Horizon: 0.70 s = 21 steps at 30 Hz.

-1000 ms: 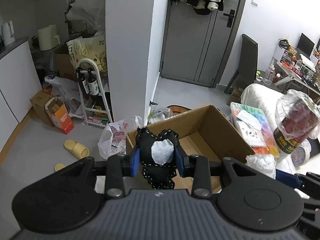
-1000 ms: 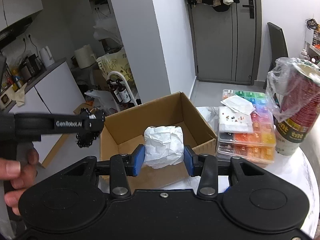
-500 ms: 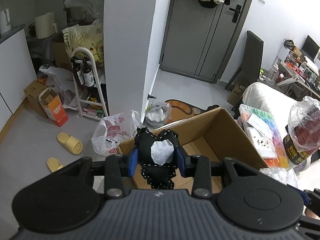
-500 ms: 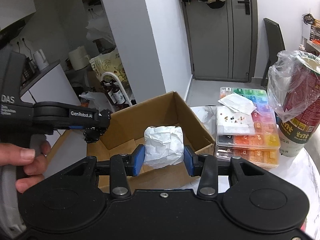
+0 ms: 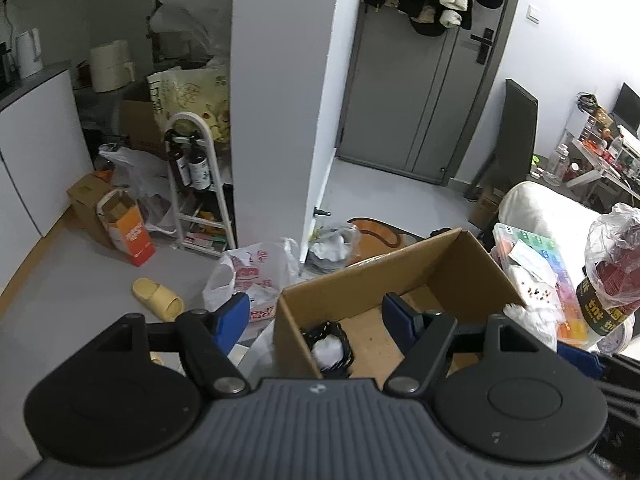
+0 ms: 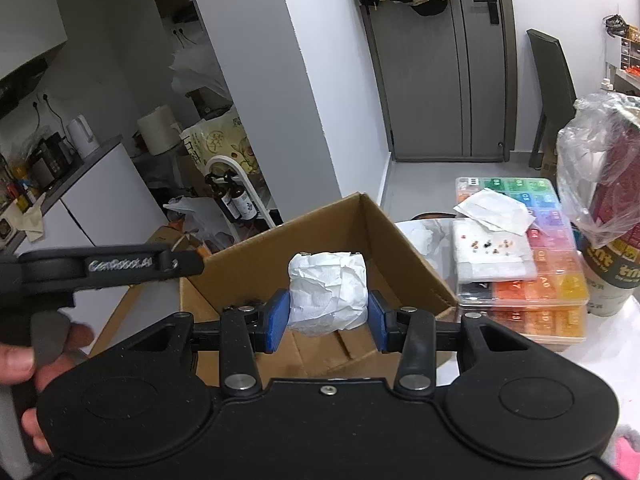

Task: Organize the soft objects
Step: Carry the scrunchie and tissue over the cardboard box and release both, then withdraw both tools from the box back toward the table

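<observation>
In the left wrist view, the left gripper (image 5: 316, 314) pointed downward over the near left corner of the cardboard box (image 5: 472, 264), at lower centre of the frame. Its jaws had just been opening and stood wide apart, with nothing pressed between the blue pads (image 5: 232, 316). The black pouch (image 5: 328, 346), dark with a white patch and pale stitched edging, lay below them on the box floor against the near left wall, clear of both pads. Its long axis could not be determined, as the gripper body covered its lower part.

In the right wrist view, the right gripper (image 6: 327, 318) pointed downward at lower centre, above the near edge of the same box. Its jaws were narrowly set and clamped on the white paper wad (image 6: 328, 292), one pad on each side. The wad was roughly as tall as wide and stood upright above the pads. At the left edge, a person's hand (image 6: 24, 364) held the left gripper's handle.

Farther right, a stack of coloured compartment cases (image 6: 536, 272) sat just beside the box, with a bag-covered can (image 6: 608, 216) beyond it.
</observation>
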Each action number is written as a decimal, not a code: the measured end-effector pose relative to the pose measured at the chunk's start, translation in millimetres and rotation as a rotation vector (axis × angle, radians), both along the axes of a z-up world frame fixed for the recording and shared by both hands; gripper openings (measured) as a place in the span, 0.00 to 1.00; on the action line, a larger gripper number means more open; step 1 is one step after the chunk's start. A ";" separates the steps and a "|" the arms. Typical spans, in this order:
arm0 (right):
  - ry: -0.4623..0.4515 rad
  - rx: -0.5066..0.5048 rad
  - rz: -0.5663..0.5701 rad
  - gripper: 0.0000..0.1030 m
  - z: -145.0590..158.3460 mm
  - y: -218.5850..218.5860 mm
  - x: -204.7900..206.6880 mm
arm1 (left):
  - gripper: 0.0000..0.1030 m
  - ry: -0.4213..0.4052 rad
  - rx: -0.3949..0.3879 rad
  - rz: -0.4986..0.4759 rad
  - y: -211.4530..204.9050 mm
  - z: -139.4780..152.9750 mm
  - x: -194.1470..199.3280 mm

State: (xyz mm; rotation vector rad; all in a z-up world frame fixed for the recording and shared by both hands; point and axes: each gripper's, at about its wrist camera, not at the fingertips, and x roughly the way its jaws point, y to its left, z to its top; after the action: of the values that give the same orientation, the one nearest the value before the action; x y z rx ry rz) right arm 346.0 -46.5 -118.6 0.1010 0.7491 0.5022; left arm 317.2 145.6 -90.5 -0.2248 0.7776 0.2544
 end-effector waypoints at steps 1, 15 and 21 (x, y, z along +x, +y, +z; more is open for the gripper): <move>-0.002 0.000 0.001 0.40 -0.1 1.7 0.4 | 0.70 0.001 -0.004 0.007 0.8 0.6 -3.3; -0.049 0.009 -0.002 0.71 12.0 8.6 -0.9 | 0.71 0.005 -0.030 0.100 9.6 8.9 -31.9; -0.044 0.003 -0.017 0.77 22.5 -16.1 -16.7 | 0.83 -0.001 -0.007 0.075 -8.6 16.8 -43.1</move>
State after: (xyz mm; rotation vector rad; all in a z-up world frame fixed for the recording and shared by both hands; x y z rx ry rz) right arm 329.3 -62.6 -96.1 0.0990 0.7043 0.4878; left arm 274.1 136.9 -73.7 -0.2605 0.7702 0.3221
